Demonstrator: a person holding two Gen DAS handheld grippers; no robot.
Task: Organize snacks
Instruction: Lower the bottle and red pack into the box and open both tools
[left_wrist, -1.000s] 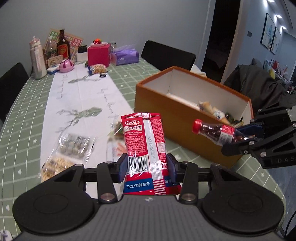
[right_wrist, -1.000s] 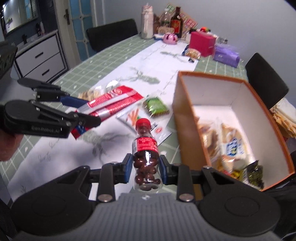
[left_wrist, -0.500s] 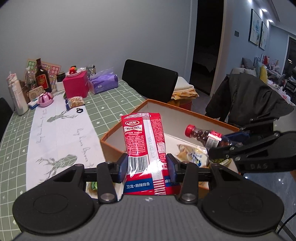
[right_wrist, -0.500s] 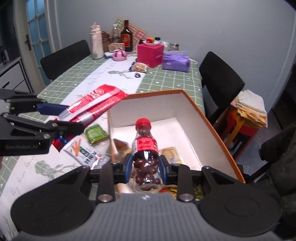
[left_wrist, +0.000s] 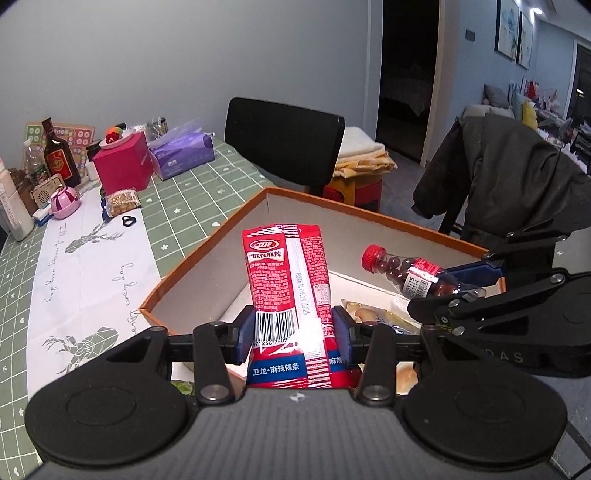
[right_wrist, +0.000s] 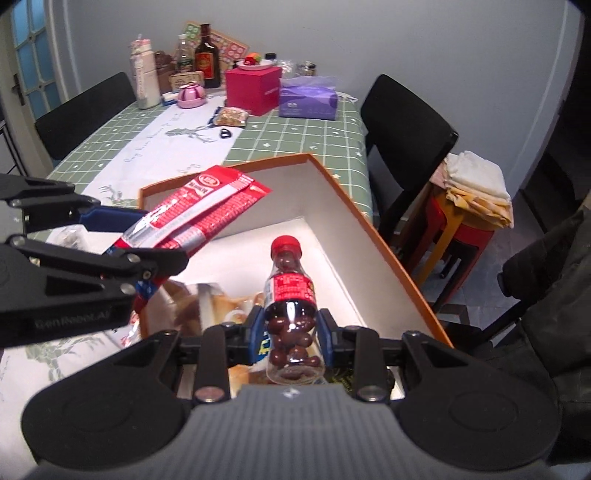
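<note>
Snack pouch (left_wrist: 286, 284), red, soft foil, pinched near its bottom seam by left hand-held gripper (left_wrist: 291, 328) above the orange box (right_wrist: 391, 254). Right hand-held gripper (right_wrist: 291, 334) clamps a rigid, likely slippery candy bottle (right_wrist: 291, 295) at mid-body, over the box's near end.

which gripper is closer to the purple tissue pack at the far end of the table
Left. The left gripper sits on the table side of the orange box, toward the purple tissue pack; the right gripper is farther.
</note>
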